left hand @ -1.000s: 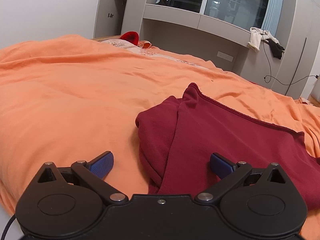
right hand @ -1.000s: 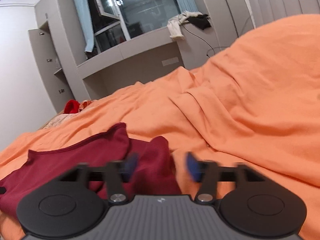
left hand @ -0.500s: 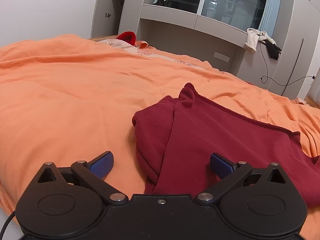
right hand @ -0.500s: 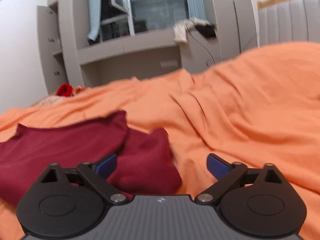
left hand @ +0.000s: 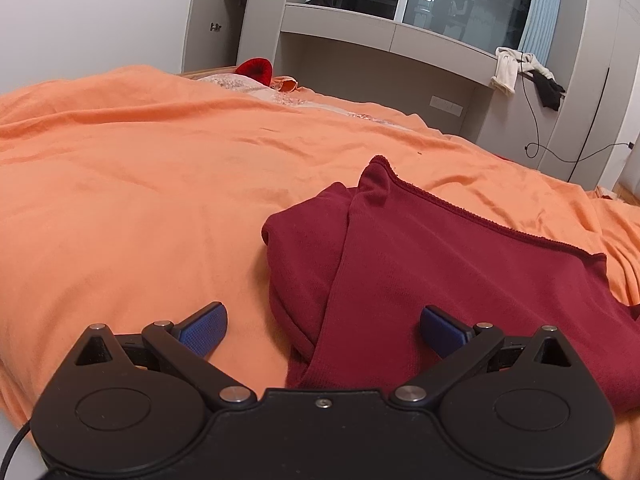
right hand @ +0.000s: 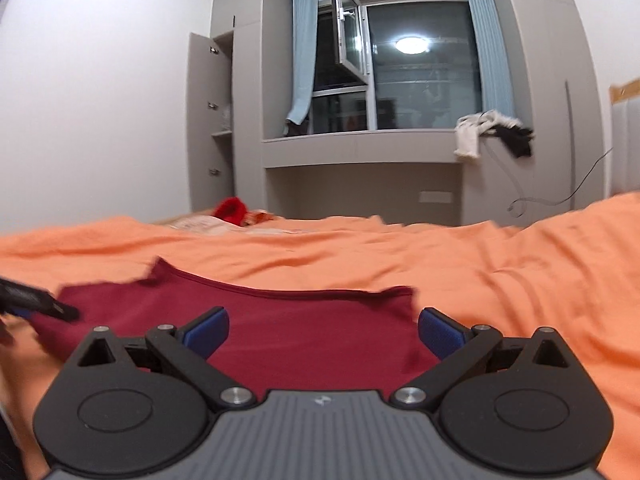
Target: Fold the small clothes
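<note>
A dark red garment (left hand: 432, 264) lies on the orange bedspread (left hand: 140, 184), its left side folded over in a thick fold. My left gripper (left hand: 322, 326) is open and empty, low over the garment's near left edge, one blue pad over the bedspread and one over the cloth. In the right wrist view the same garment (right hand: 304, 316) lies flat. My right gripper (right hand: 323, 330) is open and empty above its near right part. The left gripper's tip (right hand: 36, 300) shows at the far left.
A bright red item (left hand: 254, 70) and patterned cloth lie at the bed's far end. A grey window ledge (right hand: 360, 146) carries white and black clothes (right hand: 492, 132). A cable hangs at the right wall. A tall cupboard stands at the left.
My right gripper opened, let go of the garment's folded sleeve, and swung left to face the garment and window. My left gripper stayed open and drew back slightly.
</note>
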{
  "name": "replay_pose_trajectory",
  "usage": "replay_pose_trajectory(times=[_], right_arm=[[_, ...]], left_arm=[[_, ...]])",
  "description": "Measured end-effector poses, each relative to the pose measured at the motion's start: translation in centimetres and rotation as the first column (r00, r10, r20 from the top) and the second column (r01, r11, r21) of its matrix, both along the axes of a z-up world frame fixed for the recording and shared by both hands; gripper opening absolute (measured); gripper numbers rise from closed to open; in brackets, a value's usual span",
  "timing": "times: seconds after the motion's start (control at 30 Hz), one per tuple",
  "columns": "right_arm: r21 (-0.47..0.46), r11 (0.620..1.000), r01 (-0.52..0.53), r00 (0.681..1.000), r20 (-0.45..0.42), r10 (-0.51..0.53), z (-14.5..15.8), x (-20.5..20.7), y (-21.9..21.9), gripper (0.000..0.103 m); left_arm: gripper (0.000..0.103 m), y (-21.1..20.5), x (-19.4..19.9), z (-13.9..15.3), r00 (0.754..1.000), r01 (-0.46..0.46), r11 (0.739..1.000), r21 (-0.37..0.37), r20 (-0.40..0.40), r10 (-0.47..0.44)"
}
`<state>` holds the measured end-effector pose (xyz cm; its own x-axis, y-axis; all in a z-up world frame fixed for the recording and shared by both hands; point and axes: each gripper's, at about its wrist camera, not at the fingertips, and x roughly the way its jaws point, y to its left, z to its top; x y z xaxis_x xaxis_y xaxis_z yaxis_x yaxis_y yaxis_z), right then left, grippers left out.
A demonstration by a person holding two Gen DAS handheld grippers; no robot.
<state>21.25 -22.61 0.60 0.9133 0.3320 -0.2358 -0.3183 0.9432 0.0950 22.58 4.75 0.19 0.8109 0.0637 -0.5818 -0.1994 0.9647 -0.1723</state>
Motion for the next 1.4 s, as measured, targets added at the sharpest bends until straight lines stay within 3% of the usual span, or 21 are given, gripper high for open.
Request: replay_pose_trajectory(times=[0.07,0.23,0.5,0.67,0.8,0.97,1.1,1.27,1.4], right_arm=[[-0.014,1.000,-0.008,1.000,-0.010,0.007,-0.7,-0.1,1.1,0.103],[-0.160,0.987,0.002,0.998,-0.059,-0.012,-4.3,0.1,2.9,0.103],[-0.143,0.990,-0.002,0.998,-0.056,-0.006,-4.7,0.0,3.1,0.103],[-0.140,0.990,0.000,0.999,-0.050,-0.007,-4.9,-0.4,2.9,0.103],[-0.135,0.991,-0.002,0.999,-0.052,-0.005,-4.9,-0.3,2.8,0.103],[-0.127,0.992,-0.005,0.999,-0.052,-0.002,-5.0,-0.4,2.8,0.103],[-0.126,0.992,-0.004,0.999,-0.051,-0.002,-5.1,-0.3,2.8,0.103],[-0.125,0.992,-0.006,0.999,-0.054,-0.001,-5.1,-0.3,2.8,0.103],[-0.123,0.992,-0.007,0.999,-0.054,0.000,-5.1,-0.3,2.8,0.103]], left_arm=[[0.102,-0.1,0.1,0.0,1.000,0.000,1.000,0.002,-0.002,0.000],[0.102,0.5,-0.1,0.1,1.000,-0.013,0.999,-0.032,0.010,0.014],[0.102,3.2,0.3,0.9,0.997,-0.051,0.991,-0.124,0.055,0.058],[0.102,5.1,3.7,1.4,0.998,-0.009,0.992,-0.127,0.058,0.017],[0.102,5.7,5.4,0.9,0.998,0.060,0.970,-0.235,0.032,-0.054],[0.102,4.8,3.6,1.2,0.994,0.092,0.962,-0.256,0.074,-0.075],[0.102,5.0,1.8,0.7,0.997,0.054,0.956,-0.289,0.071,-0.035],[0.102,3.3,-1.6,0.6,0.997,0.034,0.972,-0.231,0.080,-0.016],[0.102,1.9,-4.3,0.9,0.997,-0.020,0.969,-0.246,0.071,0.039]])
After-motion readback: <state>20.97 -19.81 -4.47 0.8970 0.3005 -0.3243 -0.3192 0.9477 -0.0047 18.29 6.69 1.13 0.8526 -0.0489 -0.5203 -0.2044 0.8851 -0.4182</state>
